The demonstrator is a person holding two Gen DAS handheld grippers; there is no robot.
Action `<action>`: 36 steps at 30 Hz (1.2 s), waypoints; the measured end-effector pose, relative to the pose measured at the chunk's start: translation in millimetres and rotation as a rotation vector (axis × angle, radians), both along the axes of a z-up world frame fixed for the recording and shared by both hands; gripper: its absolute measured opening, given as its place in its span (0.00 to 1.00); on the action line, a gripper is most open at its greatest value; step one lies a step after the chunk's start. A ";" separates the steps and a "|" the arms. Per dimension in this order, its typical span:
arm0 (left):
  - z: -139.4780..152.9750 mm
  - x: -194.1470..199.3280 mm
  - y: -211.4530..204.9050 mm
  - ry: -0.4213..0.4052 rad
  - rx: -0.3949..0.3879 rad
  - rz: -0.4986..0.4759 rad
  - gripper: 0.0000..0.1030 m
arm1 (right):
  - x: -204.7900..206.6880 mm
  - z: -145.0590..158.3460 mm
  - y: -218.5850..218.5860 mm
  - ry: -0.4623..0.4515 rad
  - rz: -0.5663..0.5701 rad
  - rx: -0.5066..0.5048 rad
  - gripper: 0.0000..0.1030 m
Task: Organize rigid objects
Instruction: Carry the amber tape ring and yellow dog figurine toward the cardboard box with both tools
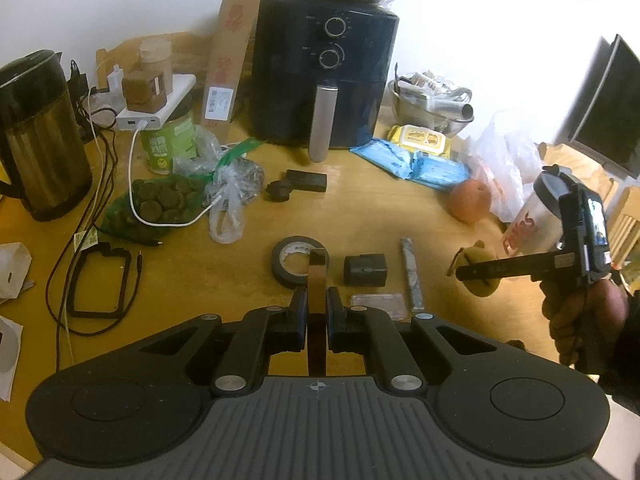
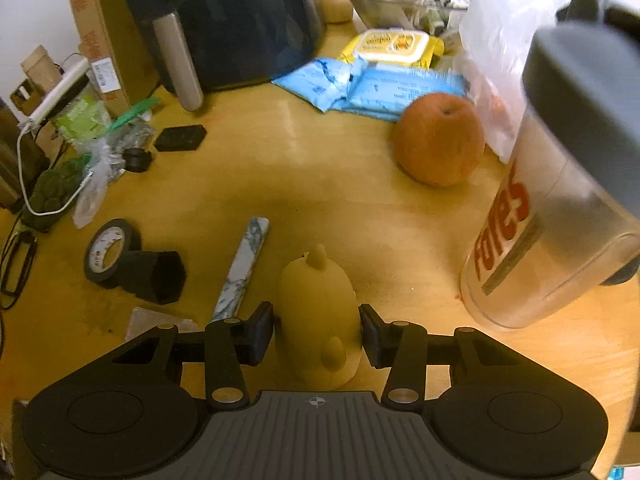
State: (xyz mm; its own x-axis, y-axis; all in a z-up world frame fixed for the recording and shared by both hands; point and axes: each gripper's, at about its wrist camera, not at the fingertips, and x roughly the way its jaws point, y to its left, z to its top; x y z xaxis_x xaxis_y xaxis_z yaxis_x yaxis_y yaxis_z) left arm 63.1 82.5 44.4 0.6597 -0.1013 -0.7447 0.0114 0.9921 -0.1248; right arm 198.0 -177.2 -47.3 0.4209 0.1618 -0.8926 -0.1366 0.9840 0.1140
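Observation:
My left gripper [image 1: 317, 308] is shut on a thin brown flat strip [image 1: 317, 280] that stands up between its pads, above the wooden table [image 1: 360, 208]. Just beyond lie a black tape roll [image 1: 298, 264], a black hexagonal block [image 1: 365, 270], a marbled bar [image 1: 412, 274] and a clear flat case [image 1: 378, 305]. My right gripper [image 2: 318, 330] has its pads against both sides of a yellow duck figure [image 2: 318, 312]; the duck also shows in the left wrist view [image 1: 480, 270]. The tape roll [image 2: 107, 250], block [image 2: 154, 276] and bar [image 2: 242, 270] lie to its left.
A black air fryer [image 1: 324, 76] stands at the back. A kettle [image 1: 38, 136], cables [image 1: 100, 184] and snack bags [image 1: 160, 204] fill the left. An orange fruit [image 2: 438, 140], blue wipe packs [image 2: 372, 88] and a clear bottle [image 2: 556, 216] stand at the right.

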 end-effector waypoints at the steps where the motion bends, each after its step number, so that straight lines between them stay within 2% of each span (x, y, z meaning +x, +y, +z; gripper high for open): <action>1: 0.8 -0.9 -1.3 -0.002 -0.001 -0.003 0.10 | -2.6 4.8 -0.3 -0.004 0.004 0.003 0.47; 11: 4.6 -15.8 -11.6 0.000 -0.042 -0.057 0.10 | -39.3 54.9 -12.5 -0.051 0.052 0.093 0.47; 19: 3.8 -32.4 -30.8 0.014 -0.074 -0.125 0.10 | -80.1 92.9 -7.1 -0.102 0.218 0.198 0.47; 25: -4.1 -45.8 -45.2 0.038 -0.086 -0.161 0.10 | -109.7 100.2 1.6 -0.101 0.288 0.223 0.47; 34: -18.8 -60.7 -62.7 0.080 -0.100 -0.240 0.10 | -145.0 91.1 -1.6 -0.067 0.312 0.210 0.47; 36: -20.6 -63.2 -67.9 0.078 -0.081 -0.247 0.10 | -150.2 88.3 -4.6 -0.060 0.312 0.208 0.47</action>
State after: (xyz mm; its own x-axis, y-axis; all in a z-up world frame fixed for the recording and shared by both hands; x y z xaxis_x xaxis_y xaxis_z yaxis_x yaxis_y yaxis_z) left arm -0.1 14.6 23.8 0.5483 -0.3139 -0.7752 0.2394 0.9470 -0.2141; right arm 47.8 -181.8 41.0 0.3731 0.4657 -0.8025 -0.4384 0.8507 0.2899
